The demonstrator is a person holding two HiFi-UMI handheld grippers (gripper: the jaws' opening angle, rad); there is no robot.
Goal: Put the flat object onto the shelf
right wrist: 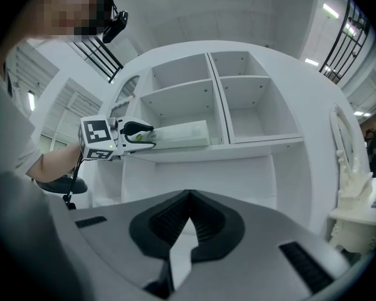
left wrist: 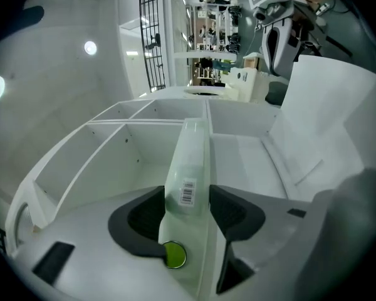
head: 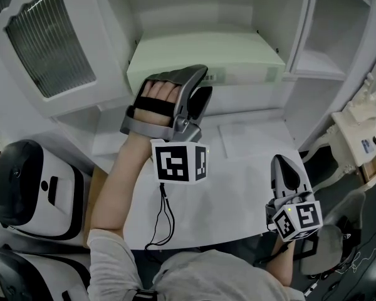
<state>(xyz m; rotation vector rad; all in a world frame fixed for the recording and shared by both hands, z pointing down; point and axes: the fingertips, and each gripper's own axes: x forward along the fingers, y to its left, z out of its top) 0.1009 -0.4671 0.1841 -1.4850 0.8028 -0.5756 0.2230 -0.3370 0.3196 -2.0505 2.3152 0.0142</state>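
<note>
Clamping the near edge of the pale green flat box (head: 200, 55), the left gripper (head: 205, 83) jaws grasp it; box lies flat on the white shelf (head: 250, 99). Right gripper (head: 281, 163) over tabletop (head: 238, 193), jaws clenched, empty.

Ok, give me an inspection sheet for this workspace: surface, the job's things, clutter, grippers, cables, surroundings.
Surface: white table below the shelf.
Job's things: pale green box lying flat in the shelf's lower left compartment, as the right gripper view shows it.
Clutter: nothing seen.
Grippers: left gripper shut on the box's end; right gripper shut, empty, near the table's front edge.
Cables: black cord hangs from the left gripper.
Surroundings: white-and-black machines at left; ornate white furniture at right.
</note>
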